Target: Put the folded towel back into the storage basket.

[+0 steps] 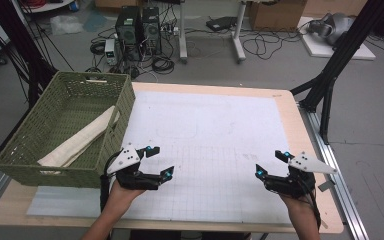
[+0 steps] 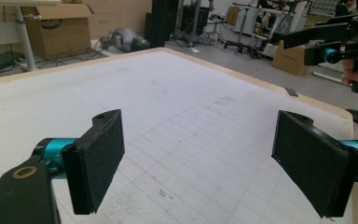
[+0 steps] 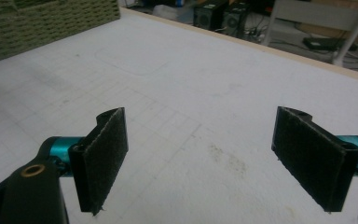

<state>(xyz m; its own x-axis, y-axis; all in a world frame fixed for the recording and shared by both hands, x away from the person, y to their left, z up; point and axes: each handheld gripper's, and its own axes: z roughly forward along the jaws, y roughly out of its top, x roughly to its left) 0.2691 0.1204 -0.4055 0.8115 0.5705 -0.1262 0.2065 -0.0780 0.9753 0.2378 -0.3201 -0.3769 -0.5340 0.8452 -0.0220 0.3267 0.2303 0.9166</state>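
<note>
Hovering low over the white mat (image 1: 210, 135), the left gripper (image 1: 159, 161) has its jaws spread wide with nothing between them. In the left gripper view only the gridded mat lies between and ahead of its pads (image 2: 98, 161), and the right gripper (image 2: 335, 51) shows far off beyond the right-hand jaw, held by a hand (image 2: 356, 74).

The right gripper (image 1: 270, 162) also hangs just above the mat, jaws wide apart and empty. In the right gripper view bare mat with a faint smudge lies between its pads (image 3: 105, 156), and the basket (image 3: 46, 23) stands well ahead, past the left-hand jaw.

From the high view the two grippers are well apart, their jaws turned toward each other across the mat. The green woven basket (image 1: 125, 107) sits just beside the left gripper, on the side away from its jaws' opening. A rolled pale cloth (image 1: 80, 140) lies slanted inside the basket, leaning against its near wall, apart from both grippers.
</note>
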